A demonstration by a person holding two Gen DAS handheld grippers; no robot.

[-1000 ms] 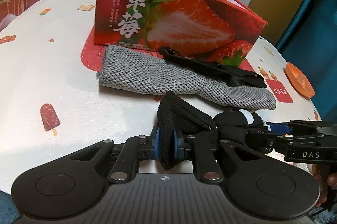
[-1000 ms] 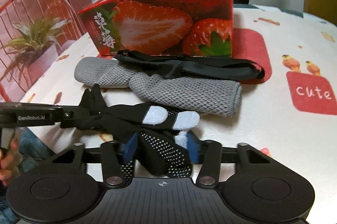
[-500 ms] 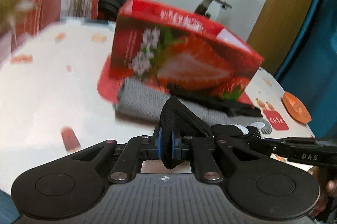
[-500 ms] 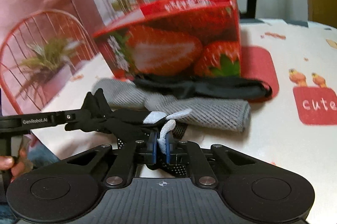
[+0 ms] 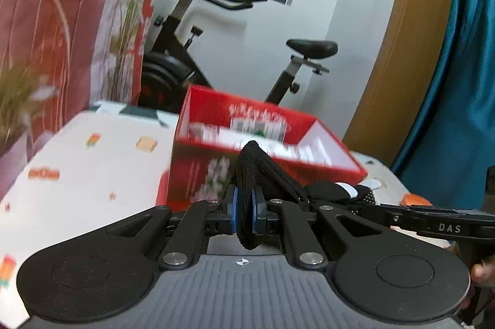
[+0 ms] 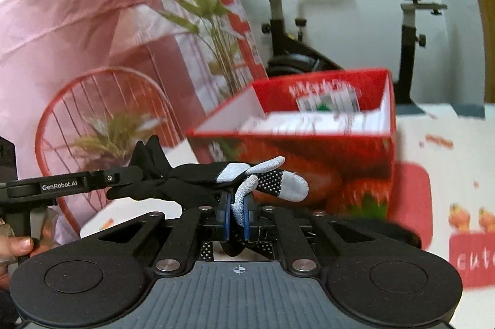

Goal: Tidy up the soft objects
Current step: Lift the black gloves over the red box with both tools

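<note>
White printed tablecloth (image 5: 92, 174); exercise bike (image 5: 191, 50) behind red strawberry box (image 6: 309, 149). Black glove (image 6: 198, 177) held aloft before box: left gripper (image 5: 245, 213) clamps cuff, right gripper (image 6: 237, 213) clamps grey fingertip. Red wire chair (image 6: 92, 118): right view only.

The black glove (image 6: 198, 174) with pale grey fingertips and white grip dots is hanging in the air, stretched sideways, its knit cuff (image 5: 250, 174) bunching at one end and its fingers drooping at the other. Beyond it the open red strawberry box (image 6: 309, 149) is sitting upright on the tablecloth, its white inside showing, though blurred.
</note>
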